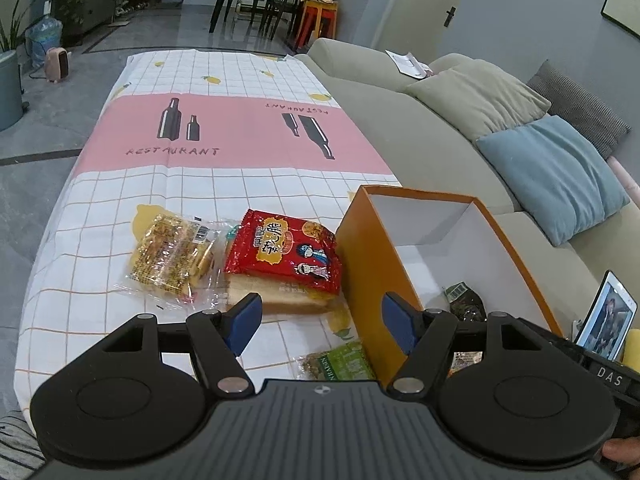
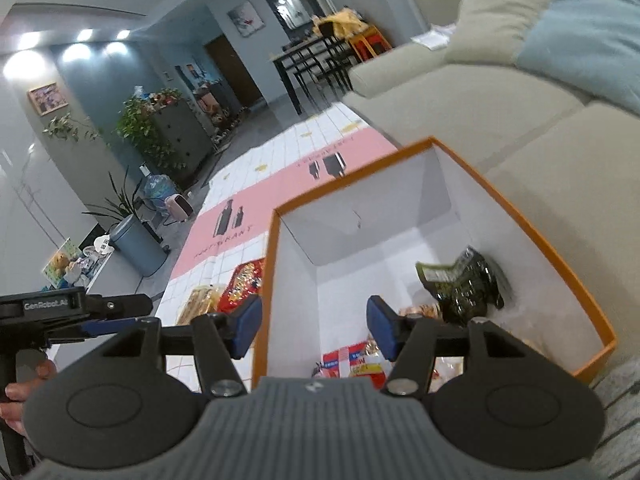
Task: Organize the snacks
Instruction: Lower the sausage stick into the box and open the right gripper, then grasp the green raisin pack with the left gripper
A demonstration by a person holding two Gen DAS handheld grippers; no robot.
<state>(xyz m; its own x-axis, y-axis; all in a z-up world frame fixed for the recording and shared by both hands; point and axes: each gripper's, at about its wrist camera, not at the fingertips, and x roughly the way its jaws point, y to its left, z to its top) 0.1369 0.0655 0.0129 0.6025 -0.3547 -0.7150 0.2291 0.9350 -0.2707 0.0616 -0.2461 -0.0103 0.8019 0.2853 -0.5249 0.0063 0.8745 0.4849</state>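
Orange box (image 2: 516, 216) sits under the right gripper (image 2: 314, 326), fingers wide and empty — a drop judged done. Left gripper (image 1: 320, 320), fingers wide and empty, faces the red packet (image 1: 284, 256) just ahead on the bench (image 1: 100, 240) — next to be grasped.

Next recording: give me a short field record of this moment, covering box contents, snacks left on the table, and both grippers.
box: orange box, open top, white inside
in box: dark green packet, red-and-white packet
on table: red packet lying on a bread pack, yellow packet, green packet
left gripper: open, empty, over the table beside the box
right gripper: open, empty, across the box's left wall
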